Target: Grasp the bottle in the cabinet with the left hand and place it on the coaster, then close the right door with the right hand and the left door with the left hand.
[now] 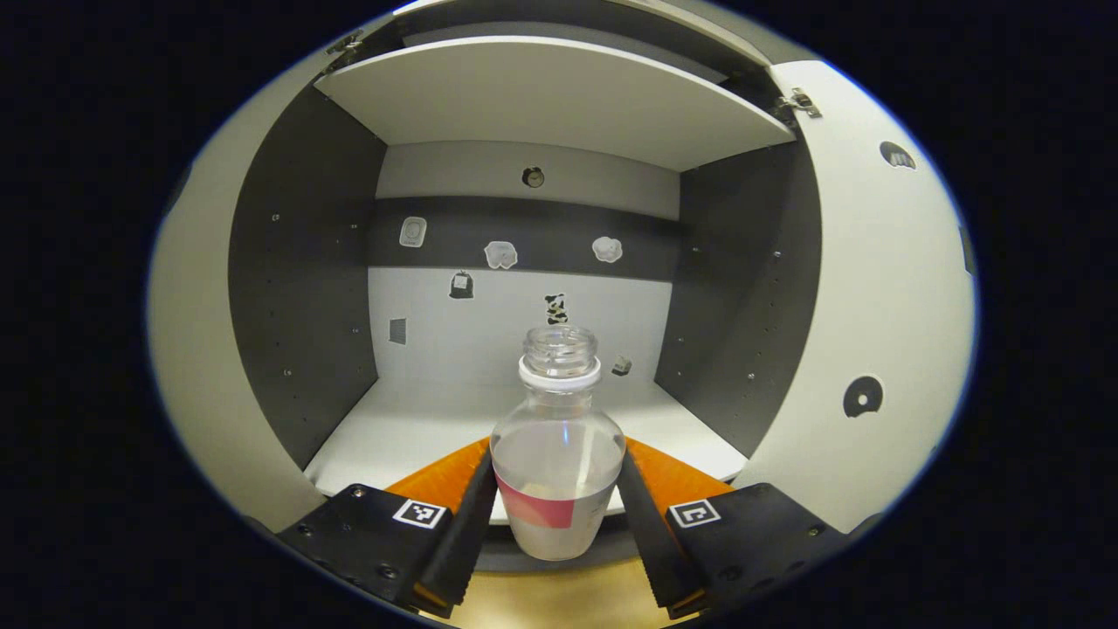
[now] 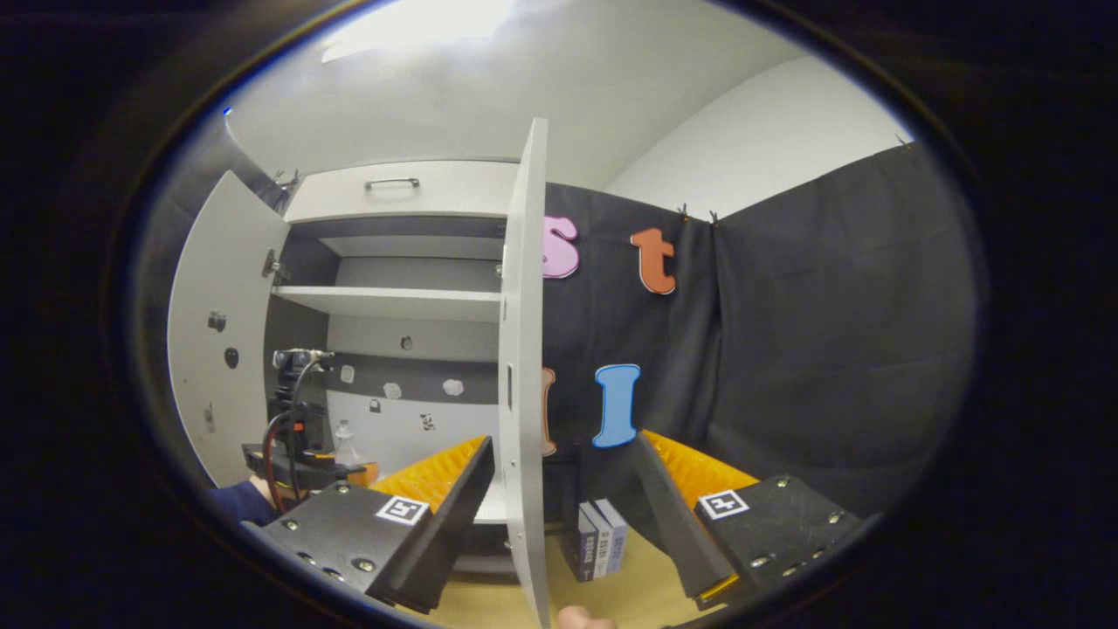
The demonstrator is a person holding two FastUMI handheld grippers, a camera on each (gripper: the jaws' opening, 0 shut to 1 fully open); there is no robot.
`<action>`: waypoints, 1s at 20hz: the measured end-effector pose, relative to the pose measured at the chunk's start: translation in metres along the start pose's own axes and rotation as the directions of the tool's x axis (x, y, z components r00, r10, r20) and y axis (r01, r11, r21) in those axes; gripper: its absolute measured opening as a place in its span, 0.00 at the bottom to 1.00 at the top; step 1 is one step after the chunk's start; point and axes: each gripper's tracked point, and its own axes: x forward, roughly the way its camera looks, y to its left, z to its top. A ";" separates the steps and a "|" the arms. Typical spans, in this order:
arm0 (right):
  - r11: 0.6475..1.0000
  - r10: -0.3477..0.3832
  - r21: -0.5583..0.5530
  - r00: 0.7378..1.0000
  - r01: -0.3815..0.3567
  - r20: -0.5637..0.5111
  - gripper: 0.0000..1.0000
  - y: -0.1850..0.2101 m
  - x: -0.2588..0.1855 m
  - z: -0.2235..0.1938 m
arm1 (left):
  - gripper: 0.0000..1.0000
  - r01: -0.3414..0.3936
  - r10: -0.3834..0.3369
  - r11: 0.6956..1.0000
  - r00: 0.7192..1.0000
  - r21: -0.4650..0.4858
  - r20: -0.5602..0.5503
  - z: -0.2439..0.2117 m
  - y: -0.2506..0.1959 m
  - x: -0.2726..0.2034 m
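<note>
A clear, uncapped bottle [image 1: 557,437] with a pink label stands upright at the front edge of the cabinet's lower shelf [image 1: 410,428]. My left gripper [image 1: 557,498] is shut on its body, one finger pressing each side. Both doors are swung open: the left door [image 1: 192,332] and the right door [image 1: 873,306]. In the right gripper view the right door [image 2: 524,349] is edge-on, its edge standing between the fingers of my open right gripper [image 2: 566,454] without either one pressing it. Farther left there, the left gripper [image 2: 301,454] holds the bottle [image 2: 347,444] at the cabinet mouth.
An upper shelf [image 1: 559,96] spans the cabinet above the bottle. Small stickers dot the back wall [image 1: 524,306]. A drawer with a handle [image 2: 393,185] tops the cabinet. Some books [image 2: 598,540] stand on the wooden table [image 2: 629,594] right of the door.
</note>
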 end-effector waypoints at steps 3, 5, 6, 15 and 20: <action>1.000 0.024 -0.002 1.000 -0.024 0.000 0.97 0.003 -0.005 0.001 | 0.78 0.045 -0.045 0.999 0.999 -0.028 -0.013 -0.015 -0.009 -0.022; 0.999 0.038 0.001 0.999 -0.038 0.005 0.97 0.006 -0.006 0.002 | 0.78 0.052 -0.053 0.998 0.998 -0.032 -0.021 -0.028 -0.008 -0.034; 0.999 0.045 0.004 0.999 -0.045 0.009 0.97 0.008 -0.006 0.003 | 0.78 0.052 -0.053 0.998 0.998 -0.025 -0.026 -0.035 -0.006 -0.040; 0.996 0.088 0.001 0.995 -0.088 0.046 0.97 0.018 -0.007 0.008 | 0.78 0.127 -0.126 0.992 0.983 -0.003 -0.134 -0.140 -0.001 -0.075; 0.995 0.098 0.001 0.994 -0.098 0.058 0.96 0.020 -0.007 0.012 | 0.80 0.260 -0.270 0.963 0.943 -0.073 -0.195 -0.199 -0.017 -0.100</action>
